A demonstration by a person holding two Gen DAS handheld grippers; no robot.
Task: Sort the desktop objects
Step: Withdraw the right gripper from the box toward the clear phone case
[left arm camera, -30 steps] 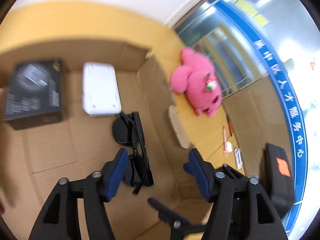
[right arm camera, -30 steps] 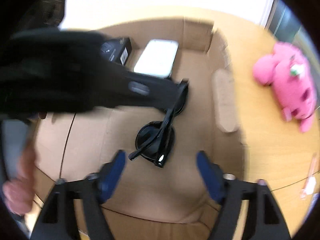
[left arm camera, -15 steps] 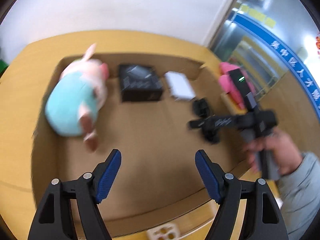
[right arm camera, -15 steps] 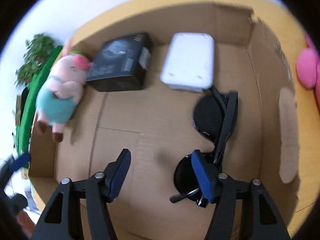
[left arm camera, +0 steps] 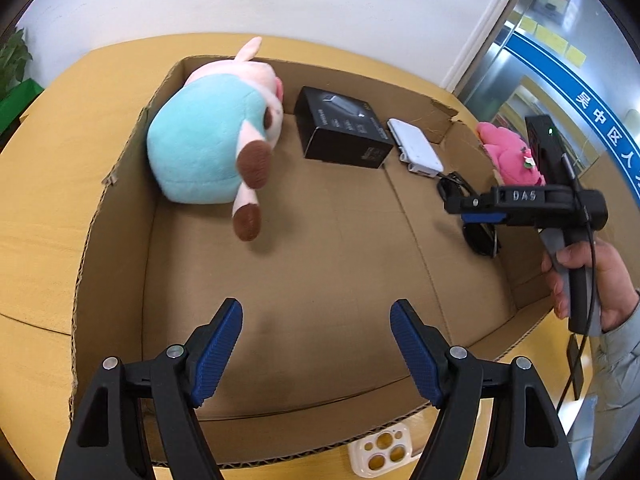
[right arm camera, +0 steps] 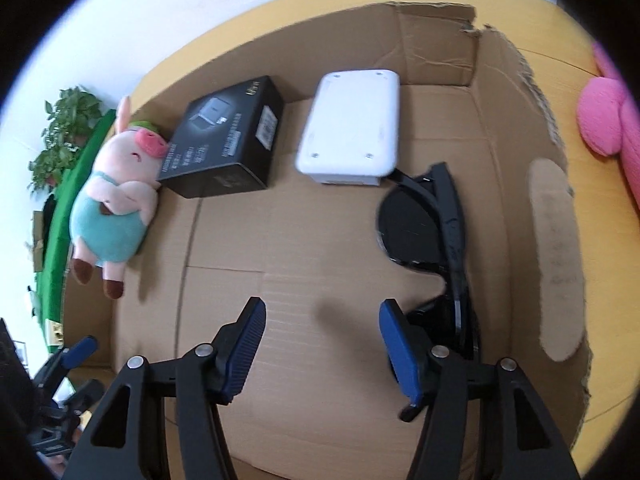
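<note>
cardboard box (left arm camera: 120,216) on bench (left arm camera: 48,128) serves as sorting bin. inside, along far wall: plush pig (left arm camera: 208,136), black box (left arm camera: 344,128), white case (left arm camera: 416,146), sunglasses (right arm camera: 436,236). pink plush (left arm camera: 510,152) outside, unsorted. left claw (left arm camera: 316,344) spread wide, holding nothing. right claw (right arm camera: 322,344) spread, empty, beside sunglasses.
</note>
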